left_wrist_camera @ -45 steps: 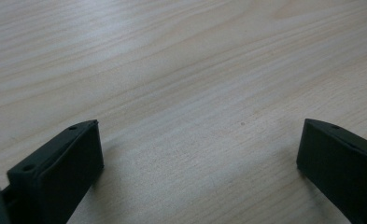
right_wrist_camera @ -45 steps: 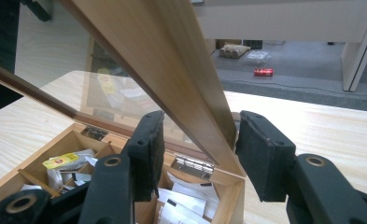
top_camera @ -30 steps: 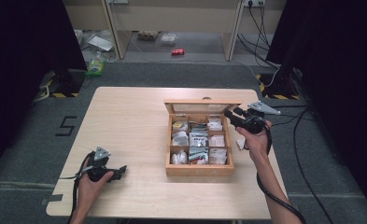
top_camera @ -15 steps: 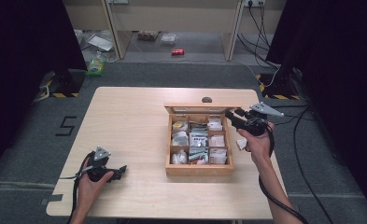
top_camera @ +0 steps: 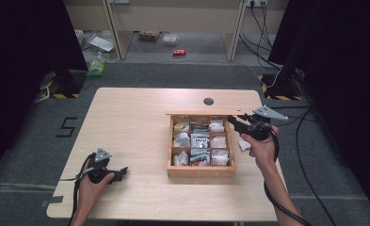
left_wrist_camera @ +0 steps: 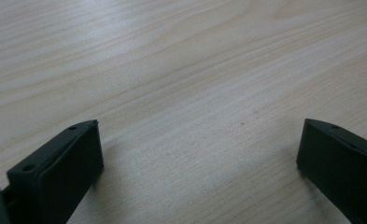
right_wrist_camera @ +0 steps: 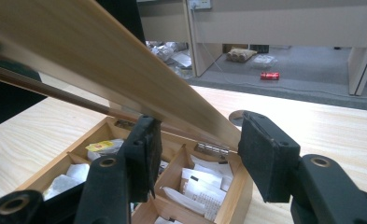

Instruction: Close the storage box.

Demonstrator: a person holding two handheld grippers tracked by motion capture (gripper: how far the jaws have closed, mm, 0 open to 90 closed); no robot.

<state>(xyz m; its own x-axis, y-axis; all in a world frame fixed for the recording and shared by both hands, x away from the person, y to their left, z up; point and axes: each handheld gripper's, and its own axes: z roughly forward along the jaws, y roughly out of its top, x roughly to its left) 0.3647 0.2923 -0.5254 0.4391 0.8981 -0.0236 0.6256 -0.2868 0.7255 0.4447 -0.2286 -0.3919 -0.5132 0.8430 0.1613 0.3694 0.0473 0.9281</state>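
Standing open on the table (top_camera: pixel 135 117), one wooden box (top_camera: pixel 200 170) of nine compartments holds packets; its lid (top_camera: pixel 204 112) runs left-right along the far edge. Right gripper (top_camera: pixel 236 123) jaws flank the lid, apart. Left gripper (top_camera: pixel 121 173) gapes.

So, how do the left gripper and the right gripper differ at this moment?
The left gripper rests low at the table's near-left part, over bare wood; the right gripper is raised at the wooden box, by its lid. The left one's jaws frame nothing; the right one's jaws straddle the lid's edge. Both are open and hand-held.
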